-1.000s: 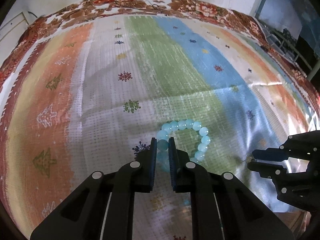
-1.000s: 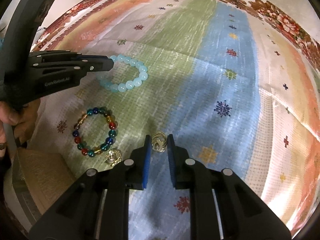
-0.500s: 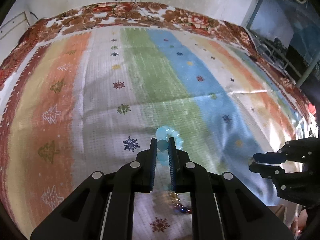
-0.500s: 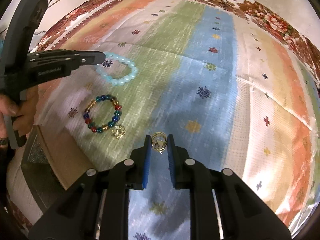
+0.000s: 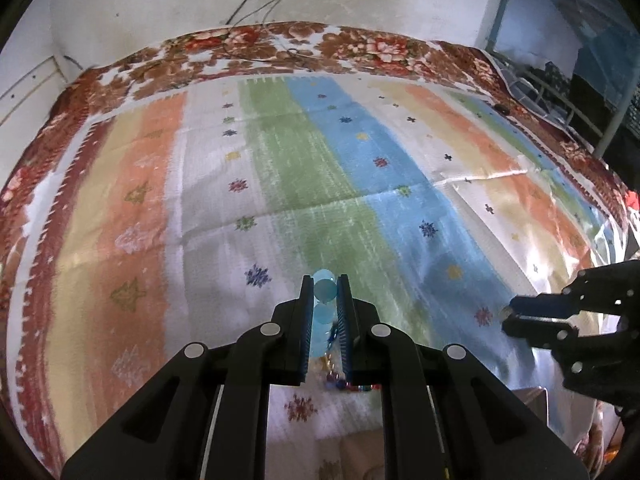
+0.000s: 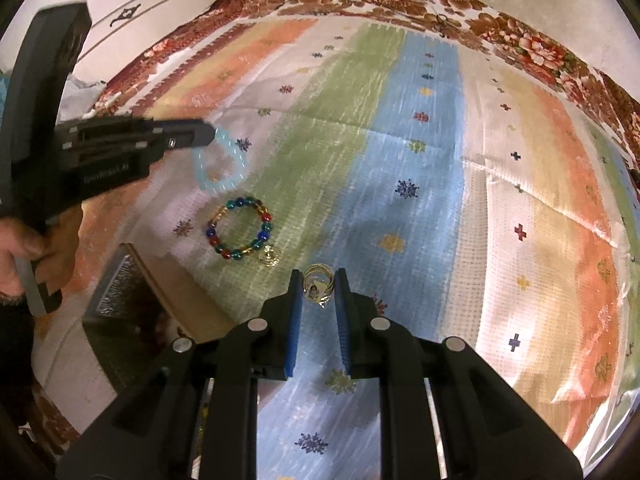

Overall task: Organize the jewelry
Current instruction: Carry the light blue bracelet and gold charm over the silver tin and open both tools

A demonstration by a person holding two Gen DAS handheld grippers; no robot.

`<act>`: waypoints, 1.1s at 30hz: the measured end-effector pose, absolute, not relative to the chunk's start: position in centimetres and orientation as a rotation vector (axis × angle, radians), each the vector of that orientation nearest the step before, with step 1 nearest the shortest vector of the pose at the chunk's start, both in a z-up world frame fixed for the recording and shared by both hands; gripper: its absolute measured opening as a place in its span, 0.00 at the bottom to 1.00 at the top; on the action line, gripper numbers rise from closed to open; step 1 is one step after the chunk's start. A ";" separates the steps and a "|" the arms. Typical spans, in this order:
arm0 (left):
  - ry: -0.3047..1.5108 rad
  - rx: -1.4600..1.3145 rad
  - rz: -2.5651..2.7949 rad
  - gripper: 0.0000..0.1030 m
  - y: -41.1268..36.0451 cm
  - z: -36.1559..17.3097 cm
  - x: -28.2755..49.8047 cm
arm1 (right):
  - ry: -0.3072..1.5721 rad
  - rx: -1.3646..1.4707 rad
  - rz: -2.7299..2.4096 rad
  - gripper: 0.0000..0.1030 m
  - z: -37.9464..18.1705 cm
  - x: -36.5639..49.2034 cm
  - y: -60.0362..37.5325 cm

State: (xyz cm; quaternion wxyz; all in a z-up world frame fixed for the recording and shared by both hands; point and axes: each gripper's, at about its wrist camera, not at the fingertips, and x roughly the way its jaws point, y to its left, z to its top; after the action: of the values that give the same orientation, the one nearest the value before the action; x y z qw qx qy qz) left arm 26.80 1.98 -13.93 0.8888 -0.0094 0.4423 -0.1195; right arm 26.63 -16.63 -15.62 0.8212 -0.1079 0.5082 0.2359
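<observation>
With the left gripper (image 5: 325, 296) clamped on the pale blue bead bracelet (image 6: 218, 162) and the right gripper (image 6: 317, 290) pinching a gold ring cluster (image 6: 318, 283), both raised above the striped cloth (image 6: 400, 160), the multicoloured bead bracelet (image 6: 240, 233) and small gold charm (image 6: 269, 257) lie unsorted beside the open brown box (image 6: 132, 304).

Daylight glares white on the striped cloth (image 5: 532, 248) toward its right edge. Fisheye bends the cloth's borders; the pale blue bracelet (image 6: 218, 164) smears with motion blur.
</observation>
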 end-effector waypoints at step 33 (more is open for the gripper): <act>0.830 -0.002 -0.263 0.11 -0.1 -6.4 14.8 | 0.973 -0.123 0.666 0.17 -9.7 15.6 -14.7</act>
State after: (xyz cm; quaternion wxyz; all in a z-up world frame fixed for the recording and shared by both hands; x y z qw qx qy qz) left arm 14.84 -0.10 -6.40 0.9068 -0.0010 0.4019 -0.1274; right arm 15.65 -14.73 -9.67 0.8294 -0.0582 0.4584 0.3140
